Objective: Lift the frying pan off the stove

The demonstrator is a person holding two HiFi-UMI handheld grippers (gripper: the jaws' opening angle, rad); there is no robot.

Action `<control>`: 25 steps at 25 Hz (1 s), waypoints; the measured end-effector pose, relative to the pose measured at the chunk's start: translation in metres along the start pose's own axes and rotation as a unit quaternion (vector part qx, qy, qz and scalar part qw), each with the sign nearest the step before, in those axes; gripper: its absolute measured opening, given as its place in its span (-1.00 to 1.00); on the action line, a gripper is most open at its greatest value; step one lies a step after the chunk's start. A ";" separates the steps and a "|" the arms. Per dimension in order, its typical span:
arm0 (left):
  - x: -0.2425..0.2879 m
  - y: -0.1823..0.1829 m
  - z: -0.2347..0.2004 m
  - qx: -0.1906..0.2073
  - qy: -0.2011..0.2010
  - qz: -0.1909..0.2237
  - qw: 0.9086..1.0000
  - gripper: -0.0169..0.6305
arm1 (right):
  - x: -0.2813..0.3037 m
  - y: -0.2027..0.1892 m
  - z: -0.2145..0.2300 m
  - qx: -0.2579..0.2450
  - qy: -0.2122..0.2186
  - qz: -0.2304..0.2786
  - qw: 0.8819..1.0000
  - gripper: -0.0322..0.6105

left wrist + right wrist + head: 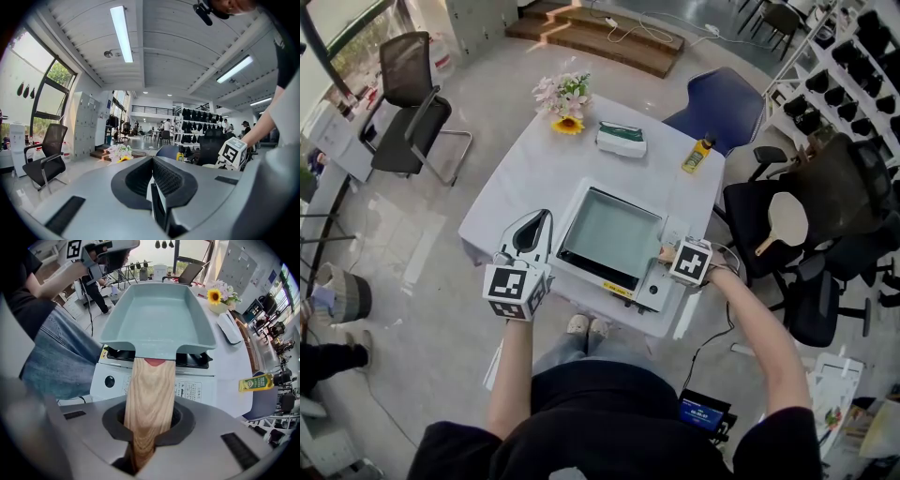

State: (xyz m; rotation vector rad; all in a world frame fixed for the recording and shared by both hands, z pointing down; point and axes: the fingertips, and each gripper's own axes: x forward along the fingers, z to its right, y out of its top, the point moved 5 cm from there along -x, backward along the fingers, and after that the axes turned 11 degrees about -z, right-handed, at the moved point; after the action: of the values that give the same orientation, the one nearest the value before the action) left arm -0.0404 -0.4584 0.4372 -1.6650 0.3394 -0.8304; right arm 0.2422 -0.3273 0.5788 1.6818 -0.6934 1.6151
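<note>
A rectangular pale green frying pan (609, 230) sits on a white portable stove (642, 289) at the near edge of the white table (520, 173). In the right gripper view the pan (159, 315) rests over the stove (187, 389), and its wooden handle (150, 394) runs back between my jaws. My right gripper (673, 255) (150, 420) is shut on that handle at the pan's near right end. My left gripper (542, 217) (157, 183) hovers left of the pan, shut and holding nothing.
At the table's far side are a flower bunch (565, 101), a green and white packet (622, 139) and a yellow bottle (697, 155). A blue chair (717, 103) and black office chairs (797, 234) stand to the right, another chair (412, 112) at far left.
</note>
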 end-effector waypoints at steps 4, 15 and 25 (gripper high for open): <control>-0.001 -0.001 -0.002 -0.001 0.002 -0.001 1.000 -0.89 | -0.006 -0.001 -0.002 0.003 -0.006 0.031 0.999 -0.76; 0.006 0.002 -0.008 -0.004 0.006 -0.001 1.000 -0.89 | -0.076 0.011 0.023 0.148 -0.034 0.225 0.962 -0.75; 0.021 0.021 -0.001 0.027 -0.008 0.008 1.000 -0.89 | -0.118 0.026 0.047 0.288 -0.123 0.410 0.857 -0.75</control>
State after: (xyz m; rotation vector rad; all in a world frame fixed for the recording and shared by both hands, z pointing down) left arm -0.0220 -0.4777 0.4249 -1.6156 0.3171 -0.8078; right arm 0.2414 -0.3901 0.4650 2.2132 -1.2735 2.3908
